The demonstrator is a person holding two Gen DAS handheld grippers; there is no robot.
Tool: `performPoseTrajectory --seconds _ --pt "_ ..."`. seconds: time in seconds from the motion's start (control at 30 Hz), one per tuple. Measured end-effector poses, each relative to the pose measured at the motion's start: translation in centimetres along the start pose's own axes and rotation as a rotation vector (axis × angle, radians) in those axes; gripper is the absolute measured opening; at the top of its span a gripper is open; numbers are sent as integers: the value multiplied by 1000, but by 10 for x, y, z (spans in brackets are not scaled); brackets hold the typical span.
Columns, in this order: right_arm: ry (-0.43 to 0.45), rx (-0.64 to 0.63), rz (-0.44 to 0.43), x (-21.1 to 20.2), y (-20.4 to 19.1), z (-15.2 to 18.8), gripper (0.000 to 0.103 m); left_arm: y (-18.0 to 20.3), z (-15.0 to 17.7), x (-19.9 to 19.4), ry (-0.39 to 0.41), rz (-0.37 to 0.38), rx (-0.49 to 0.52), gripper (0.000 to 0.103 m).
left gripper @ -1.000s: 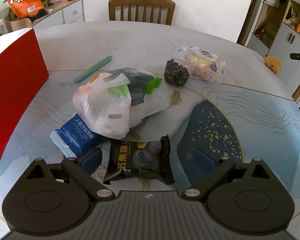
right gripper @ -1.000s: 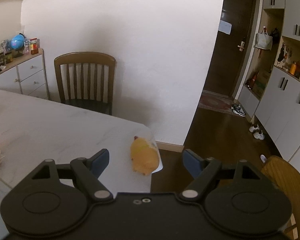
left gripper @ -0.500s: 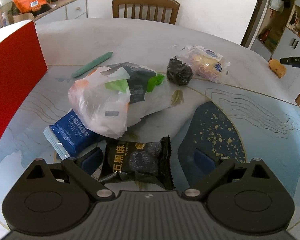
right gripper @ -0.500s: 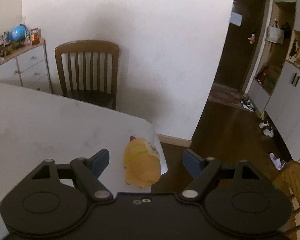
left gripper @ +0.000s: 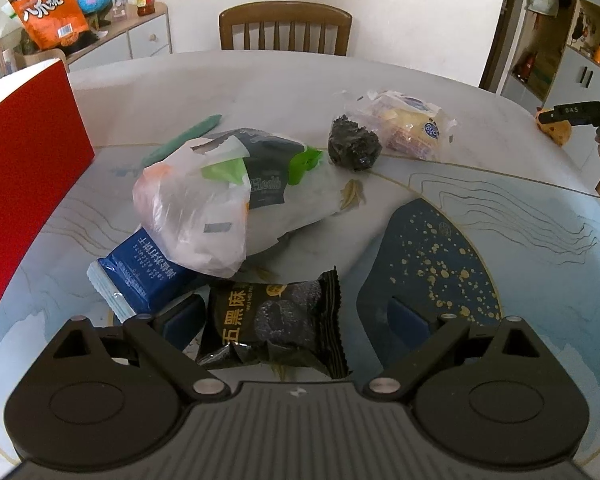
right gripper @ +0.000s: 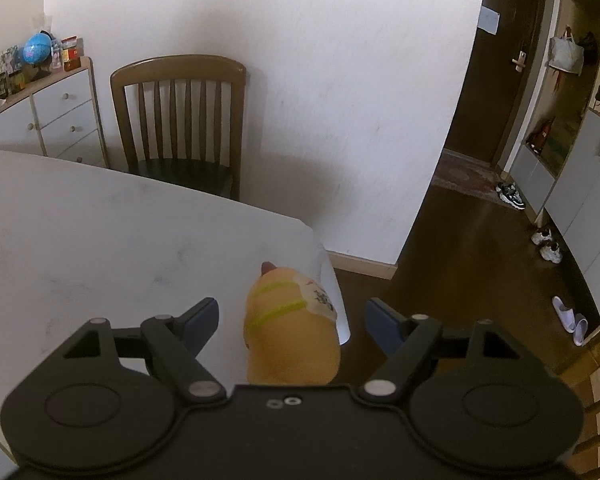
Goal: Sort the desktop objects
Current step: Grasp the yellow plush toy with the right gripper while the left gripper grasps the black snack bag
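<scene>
A black snack packet (left gripper: 276, 328) lies on the table between the fingers of my left gripper (left gripper: 294, 318), which is open; its left pad is at the packet's edge, the right pad stands well apart. Near the table's corner a yellow plush toy (right gripper: 292, 332) sits between the fingers of my right gripper (right gripper: 292, 320), open, with gaps on both sides. From the left wrist view that toy (left gripper: 556, 132) shows far right under the right gripper's finger (left gripper: 572, 114).
Beyond the packet lie a blue cracker packet (left gripper: 140, 276), a white plastic bag (left gripper: 204, 208), a dark crumpled lump (left gripper: 354, 148), a clear bread packet (left gripper: 408, 124) and a green strip (left gripper: 184, 140). A red box (left gripper: 24, 168) stands left. The table edge (right gripper: 332, 300) runs beside the toy. A chair (right gripper: 180, 120) stands behind.
The right gripper has come down and forward onto the yellow toy, which now sits between its fingers. The left gripper has hardly moved.
</scene>
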State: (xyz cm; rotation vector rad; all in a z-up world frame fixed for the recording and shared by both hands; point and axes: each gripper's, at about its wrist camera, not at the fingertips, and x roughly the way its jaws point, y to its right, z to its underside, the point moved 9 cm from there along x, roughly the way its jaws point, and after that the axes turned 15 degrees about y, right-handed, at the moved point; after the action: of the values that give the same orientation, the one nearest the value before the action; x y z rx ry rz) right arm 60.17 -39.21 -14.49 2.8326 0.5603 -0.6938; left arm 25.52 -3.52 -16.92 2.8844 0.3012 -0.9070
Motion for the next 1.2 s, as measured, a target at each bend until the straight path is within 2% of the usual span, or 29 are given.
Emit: performPoseTrajectory --seconds 0.17,0.33,0.4,0.47,0.63,0.93,1.2 --pt "-9 2 -3 5 0 2 79 1 0 0 14 -13 22 94" --pt "-8 11 -9 6 -2 4 78 -1 -1 -1 30 -24 30 83" --pt "-11 7 -14 6 -3 5 73 -2 -2 -1 37 -30 32 79" --pt "-22 4 -15 7 -5 7 57 -4 -2 -2 43 -33 29 77" --pt "-35 -9 -11 8 -8 11 49 -7 -3 -3 55 -44 26 65" --pt "-32 -30 -20 0 -21 8 47 -11 -4 -6 59 -45 13 53" --pt "-17 -45 -45 -26 -38 -2 46 -10 -1 -16 35 -21 10 51"
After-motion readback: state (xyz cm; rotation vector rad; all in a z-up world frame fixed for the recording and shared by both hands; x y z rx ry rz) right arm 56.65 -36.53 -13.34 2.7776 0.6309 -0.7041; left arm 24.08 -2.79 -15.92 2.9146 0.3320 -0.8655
